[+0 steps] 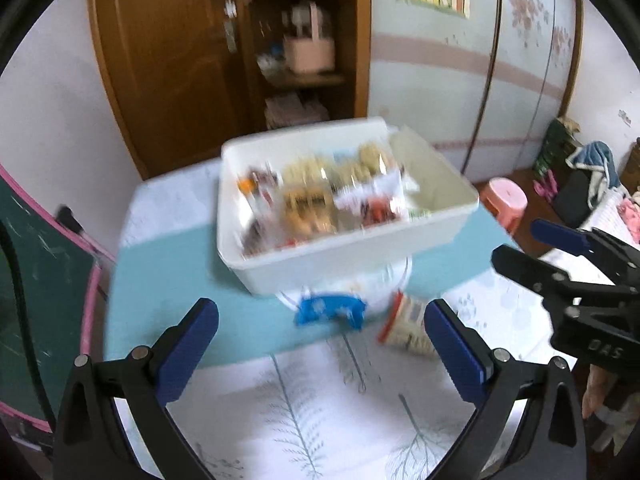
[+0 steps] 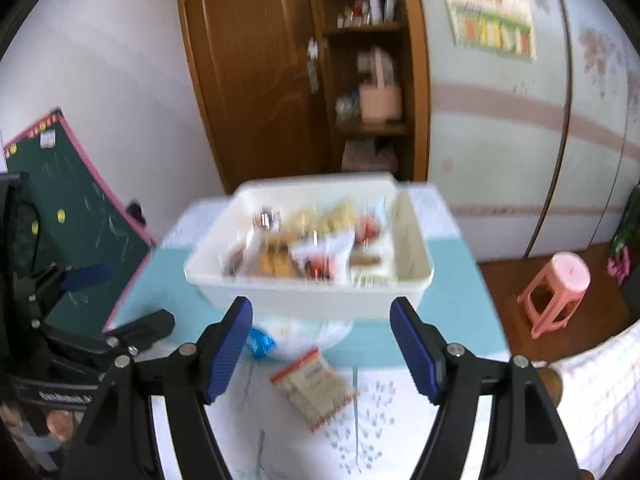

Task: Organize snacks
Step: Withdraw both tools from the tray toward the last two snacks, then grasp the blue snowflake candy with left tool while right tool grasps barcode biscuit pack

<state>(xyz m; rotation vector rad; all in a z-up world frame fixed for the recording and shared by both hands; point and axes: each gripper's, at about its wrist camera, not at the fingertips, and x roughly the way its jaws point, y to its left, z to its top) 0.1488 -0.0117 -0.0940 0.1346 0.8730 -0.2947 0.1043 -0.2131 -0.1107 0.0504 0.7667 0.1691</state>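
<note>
Above the near edge of the table (image 1: 160, 264), both tools point down and forward at a slant toward the snacks. Left tool (image 1: 320, 344): jaws spread wide, nothing between the blue ribbed pads (image 1: 188, 348), no contact with any item. Right tool (image 2: 322, 348): jaws likewise apart, pads (image 2: 230, 352) clear of everything; in the left wrist view it enters from the right edge, off to the side of the left tool. Both views are motion-blurred.

White bin (image 1: 360, 256): rectangular, smooth plastic, rounded corners, sitting on the table's far half. It holds a loose heap of wrapped snacks (image 1: 320, 200), in yellow, brown, red and white wrappers; blur prevents reading individual packs. The bin's right end looks less filled.

Just in front of the bin lies a clear plastic bag (image 2: 304, 336), crumpled, with something blue (image 1: 330, 312) at its left side; I cannot tell whether the blue item is inside or beside it. Nearer the tools, a flat packet (image 2: 314, 388) with red trim and a pale face lies tilted on the cloth, apart from the bin, close to the bag.

Tablecloth: teal band under the bin, white with grey leaf prints nearer the camera.

Beyond the table: a brown wooden cabinet (image 2: 248, 72) with open shelves and a pink stool (image 2: 556, 292) on the floor.
</note>
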